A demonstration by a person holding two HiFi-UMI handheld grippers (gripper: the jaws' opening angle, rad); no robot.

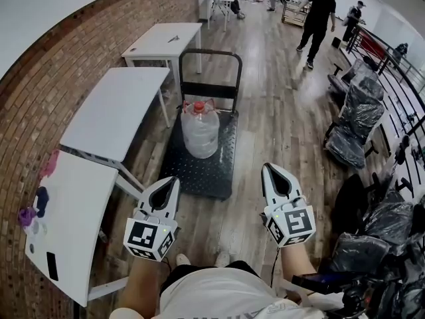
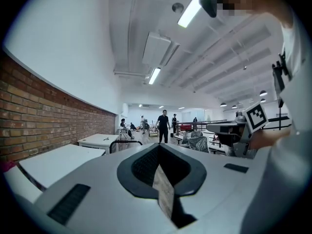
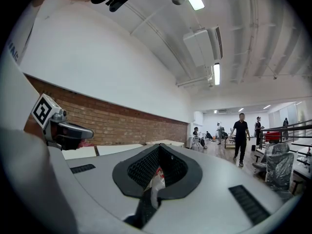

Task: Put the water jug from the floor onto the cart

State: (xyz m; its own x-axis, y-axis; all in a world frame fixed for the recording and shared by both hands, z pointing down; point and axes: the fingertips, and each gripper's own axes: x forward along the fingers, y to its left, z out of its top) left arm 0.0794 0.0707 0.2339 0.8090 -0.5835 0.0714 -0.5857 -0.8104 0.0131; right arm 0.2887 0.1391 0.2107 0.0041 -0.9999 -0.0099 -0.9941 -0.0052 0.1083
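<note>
A clear water jug (image 1: pixel 199 130) with a red cap stands upright on the black deck of the cart (image 1: pixel 199 173), near the end with the push handle (image 1: pixel 210 53). In the head view my left gripper (image 1: pixel 174 179) and right gripper (image 1: pixel 267 167) hover side by side close to my body. They are short of the cart's near edge and point level toward it. Both are shut with nothing in them. In the left gripper view the left gripper (image 2: pixel 159 146) has its jaws together. The right gripper (image 3: pixel 159 147) looks the same in its own view.
White tables (image 1: pixel 113 108) line the brick wall on the left, one (image 1: pixel 66 211) close beside my left gripper. Plastic-wrapped chairs (image 1: pixel 355 121) and a railing stand at the right. A person (image 1: pixel 319 18) walks across the wooden floor far beyond the cart.
</note>
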